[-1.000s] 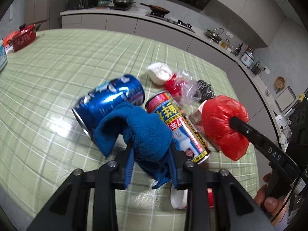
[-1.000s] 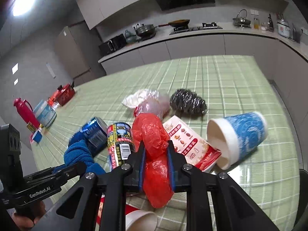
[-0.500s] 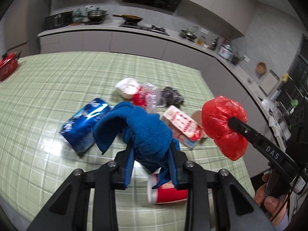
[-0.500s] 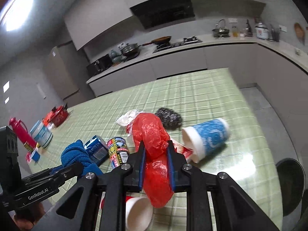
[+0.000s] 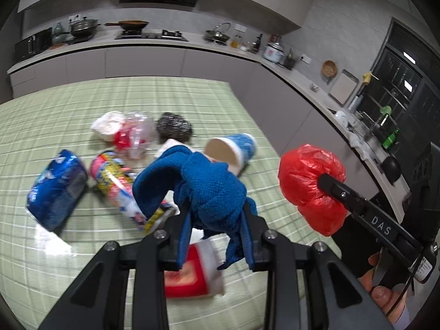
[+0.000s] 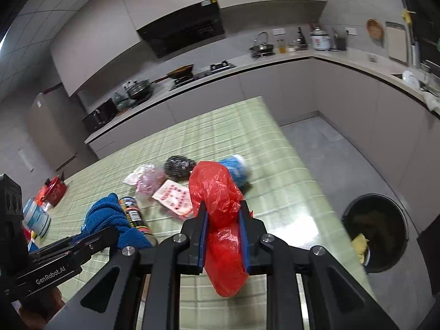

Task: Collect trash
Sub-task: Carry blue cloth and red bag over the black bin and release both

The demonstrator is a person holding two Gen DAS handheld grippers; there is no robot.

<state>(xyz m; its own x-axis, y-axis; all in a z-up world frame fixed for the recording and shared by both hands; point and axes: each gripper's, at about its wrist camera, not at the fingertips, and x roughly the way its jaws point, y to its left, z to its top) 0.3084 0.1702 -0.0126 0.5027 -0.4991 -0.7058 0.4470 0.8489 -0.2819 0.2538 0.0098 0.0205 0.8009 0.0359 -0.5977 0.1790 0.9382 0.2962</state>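
Two soft, light loads hang above the green-checked table (image 5: 55,104): the left gripper (image 5: 214,220) pinches a limp blue cloth (image 5: 209,184), the right gripper (image 6: 223,214) clamps a crinkly red plastic bag (image 6: 217,192), each best gripped mid-bunch, with the black trash bin (image 6: 375,229) nearby.

Dim indoor light; glare on green table (image 5: 49,236); motion blur; fisheye bending, dark corners.

Kitchen. Grey L-shaped counter (image 6: 275,63) runs 9 to 3 o'clock, black range hood (image 6: 183,34) at 12. Green checked table (image 6: 280,165) centre; grey floor (image 6: 343,165) at 3. Light dim.
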